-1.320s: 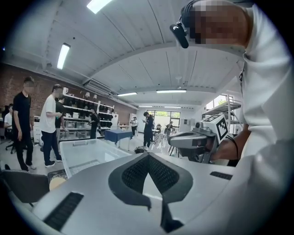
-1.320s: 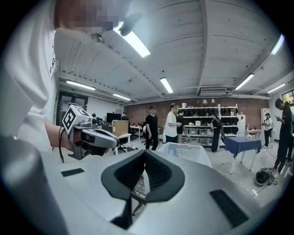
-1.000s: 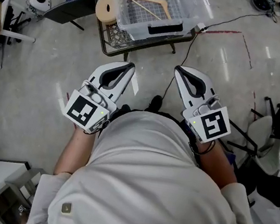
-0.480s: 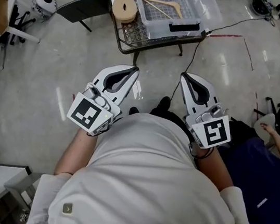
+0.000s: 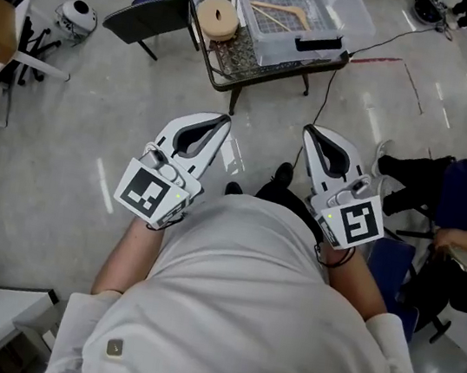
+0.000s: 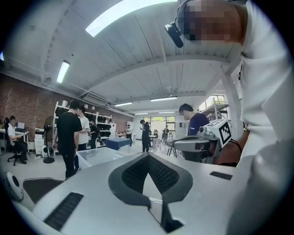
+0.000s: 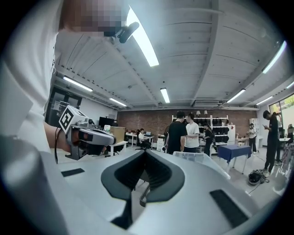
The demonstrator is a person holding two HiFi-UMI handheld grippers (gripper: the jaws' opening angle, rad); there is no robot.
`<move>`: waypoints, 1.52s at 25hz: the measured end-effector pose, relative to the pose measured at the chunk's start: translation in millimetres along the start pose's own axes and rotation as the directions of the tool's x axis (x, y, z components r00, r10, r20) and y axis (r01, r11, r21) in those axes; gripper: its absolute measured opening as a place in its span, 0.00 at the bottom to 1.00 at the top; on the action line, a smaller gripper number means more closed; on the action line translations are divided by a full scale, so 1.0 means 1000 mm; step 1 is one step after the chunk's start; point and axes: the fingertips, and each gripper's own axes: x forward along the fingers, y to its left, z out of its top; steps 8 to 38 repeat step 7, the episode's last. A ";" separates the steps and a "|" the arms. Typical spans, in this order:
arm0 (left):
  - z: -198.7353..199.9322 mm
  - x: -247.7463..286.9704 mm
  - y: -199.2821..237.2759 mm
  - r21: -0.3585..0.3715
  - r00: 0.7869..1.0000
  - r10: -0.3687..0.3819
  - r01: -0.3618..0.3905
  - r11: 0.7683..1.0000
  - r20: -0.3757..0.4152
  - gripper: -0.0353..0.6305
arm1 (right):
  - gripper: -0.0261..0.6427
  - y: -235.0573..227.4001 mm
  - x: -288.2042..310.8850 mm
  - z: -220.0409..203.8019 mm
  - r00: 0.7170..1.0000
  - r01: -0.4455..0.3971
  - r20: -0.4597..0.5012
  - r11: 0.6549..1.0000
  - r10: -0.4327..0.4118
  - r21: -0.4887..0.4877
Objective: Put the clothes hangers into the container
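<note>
Head view: left gripper (image 5: 224,120) and right gripper (image 5: 309,131) are held at the person's waist, jaws pressed together on nothing. One wooden hanger (image 5: 283,13) lies mid-container (image 5: 355,14), which occupies the low table's (image 5: 222,64) right edge.

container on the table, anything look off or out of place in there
Nothing stands out. The container sits on the table with one wooden hanger lying flat inside it, fully within the walls. No spill or damage shows from the head view.
</note>
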 end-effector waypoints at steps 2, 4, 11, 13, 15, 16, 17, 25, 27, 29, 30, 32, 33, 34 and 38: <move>0.000 -0.005 0.003 0.001 1.000 0.009 -0.009 1.000 0.005 0.08 | 0.07 0.002 0.000 0.000 1.000 0.010 0.000 1.000 -0.010 0.003; 0.000 -0.009 0.007 0.001 1.000 0.023 -0.023 1.000 0.001 0.08 | 0.07 0.005 0.001 0.001 1.000 0.017 0.000 1.000 -0.017 0.005; -0.009 -0.018 0.010 -0.009 0.998 0.033 -0.034 0.999 -0.046 0.08 | 0.07 0.008 0.003 0.002 1.000 0.026 0.000 1.000 -0.026 0.006; -0.009 -0.018 0.010 -0.009 0.998 0.033 -0.034 0.999 -0.046 0.08 | 0.07 0.008 0.003 0.002 1.000 0.026 0.000 1.000 -0.026 0.006; -0.009 -0.018 0.010 -0.009 0.998 0.033 -0.034 0.999 -0.046 0.08 | 0.07 0.008 0.003 0.002 1.000 0.026 0.000 1.000 -0.026 0.006; -0.009 -0.018 0.010 -0.009 0.998 0.033 -0.034 0.999 -0.046 0.08 | 0.07 0.008 0.003 0.002 1.000 0.026 0.000 1.000 -0.026 0.006; -0.009 -0.018 0.010 -0.009 0.998 0.033 -0.034 0.999 -0.046 0.08 | 0.07 0.008 0.003 0.002 1.000 0.026 0.000 1.000 -0.026 0.006; -0.009 -0.018 0.010 -0.009 0.998 0.033 -0.034 0.999 -0.046 0.08 | 0.07 0.008 0.003 0.002 1.000 0.026 0.000 1.000 -0.026 0.006; -0.009 -0.018 0.010 -0.009 0.998 0.033 -0.034 0.999 -0.046 0.08 | 0.07 0.008 0.003 0.002 1.000 0.026 0.000 1.000 -0.026 0.006; -0.009 -0.018 0.010 -0.009 0.998 0.033 -0.034 0.999 -0.046 0.08 | 0.07 0.008 0.003 0.002 1.000 0.026 0.000 1.000 -0.026 0.006; -0.009 -0.018 0.010 -0.009 0.998 0.033 -0.034 0.999 -0.046 0.08 | 0.07 0.008 0.003 0.002 1.000 0.026 0.000 1.000 -0.026 0.006; -0.009 -0.018 0.010 -0.009 0.998 0.033 -0.034 0.999 -0.046 0.08 | 0.07 0.008 0.003 0.002 1.000 0.026 0.000 1.000 -0.026 0.006; -0.009 -0.018 0.010 -0.009 0.998 0.033 -0.034 0.999 -0.046 0.08 | 0.07 0.008 0.003 0.002 1.000 0.026 0.000 1.000 -0.026 0.006; -0.009 -0.018 0.010 -0.009 0.998 0.033 -0.034 0.999 -0.046 0.08 | 0.07 0.008 0.003 0.002 1.000 0.026 0.000 1.000 -0.026 0.006; -0.009 -0.018 0.010 -0.009 0.998 0.033 -0.034 0.999 -0.046 0.08 | 0.07 0.008 0.003 0.002 1.000 0.026 0.000 1.000 -0.026 0.006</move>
